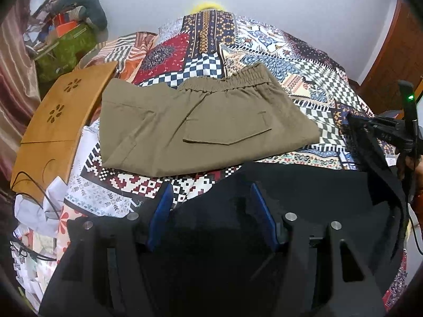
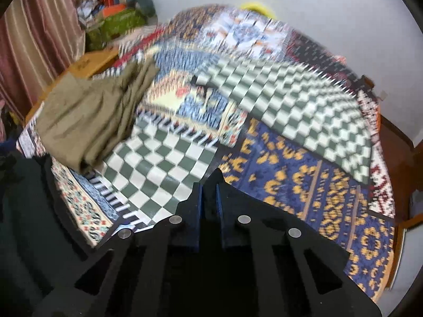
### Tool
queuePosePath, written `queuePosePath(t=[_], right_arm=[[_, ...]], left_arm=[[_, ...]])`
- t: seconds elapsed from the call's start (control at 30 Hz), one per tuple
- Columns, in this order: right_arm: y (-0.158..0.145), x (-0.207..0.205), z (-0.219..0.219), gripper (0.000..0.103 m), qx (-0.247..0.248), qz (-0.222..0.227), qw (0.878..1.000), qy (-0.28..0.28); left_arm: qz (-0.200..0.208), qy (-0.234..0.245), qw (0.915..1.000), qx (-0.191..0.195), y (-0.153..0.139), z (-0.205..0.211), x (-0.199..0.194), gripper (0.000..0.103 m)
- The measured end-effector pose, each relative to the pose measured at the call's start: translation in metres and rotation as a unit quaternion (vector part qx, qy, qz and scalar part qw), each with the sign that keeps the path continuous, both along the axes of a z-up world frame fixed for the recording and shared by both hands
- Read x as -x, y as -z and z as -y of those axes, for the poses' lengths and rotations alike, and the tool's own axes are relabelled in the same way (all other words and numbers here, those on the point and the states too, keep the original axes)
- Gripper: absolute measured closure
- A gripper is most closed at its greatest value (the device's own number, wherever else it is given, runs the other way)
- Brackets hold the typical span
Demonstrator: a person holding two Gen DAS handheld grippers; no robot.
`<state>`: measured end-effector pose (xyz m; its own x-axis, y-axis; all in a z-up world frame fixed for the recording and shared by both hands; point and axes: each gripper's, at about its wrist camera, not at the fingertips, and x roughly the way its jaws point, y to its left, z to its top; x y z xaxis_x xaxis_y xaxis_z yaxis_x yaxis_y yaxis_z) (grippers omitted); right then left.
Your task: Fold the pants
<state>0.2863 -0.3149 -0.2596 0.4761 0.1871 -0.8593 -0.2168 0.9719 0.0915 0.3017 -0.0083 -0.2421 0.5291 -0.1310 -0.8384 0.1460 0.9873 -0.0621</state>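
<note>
Black pants [image 1: 304,192] lie bunched on the patchwork bedspread [image 1: 264,47] in the near foreground. My left gripper [image 1: 211,206] stands over them, its blue pads [image 1: 164,206] apart with black cloth lying loosely between them. My right gripper [image 2: 209,192] is shut on a peak of the black pants [image 2: 217,177], which sticks up between its nearly closed pads. In the left wrist view the right gripper [image 1: 354,121] is at the right edge with black cloth hanging from it. A folded khaki pair [image 1: 206,121] rests flat farther back on the bed, also seen as khaki pants [image 2: 84,121] at the left.
A wooden lap table [image 1: 58,121] lies at the bed's left edge with a black cable [image 1: 34,185] beside it. Bags and clutter [image 1: 68,45] are piled in the far left corner by a striped curtain [image 1: 13,79]. A wooden door [image 1: 396,60] is at the right.
</note>
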Motion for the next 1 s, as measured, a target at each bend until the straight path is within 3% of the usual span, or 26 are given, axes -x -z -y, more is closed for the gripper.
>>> queuePosePath(t=[0.33, 0.53, 0.87, 1.0], right_arm=[[-0.101, 0.072, 0.051, 0.095, -0.024, 0.099, 0.992, 0.069], [-0.128, 0.124, 0.080, 0.095, -0.025, 0.115, 0.987, 0.105], [-0.104, 0.206, 0.109, 0.095, -0.029, 0.078, 0.982, 0.169], [-0.059, 0.245, 0.121, 0.095, -0.041, 0.027, 0.976, 0.213]], left_arm=[[0.024, 0.021, 0.9995, 0.007, -0.037, 0.019, 0.034, 0.039], [0.028, 0.053, 0.9981, 0.011, -0.049, 0.048, 0.054, 0.033], [-0.014, 0.100, 0.9949, 0.012, -0.024, 0.096, 0.084, 0.031], [-0.039, 0.104, 0.9939, -0.001, -0.003, 0.106, 0.092, 0.031]])
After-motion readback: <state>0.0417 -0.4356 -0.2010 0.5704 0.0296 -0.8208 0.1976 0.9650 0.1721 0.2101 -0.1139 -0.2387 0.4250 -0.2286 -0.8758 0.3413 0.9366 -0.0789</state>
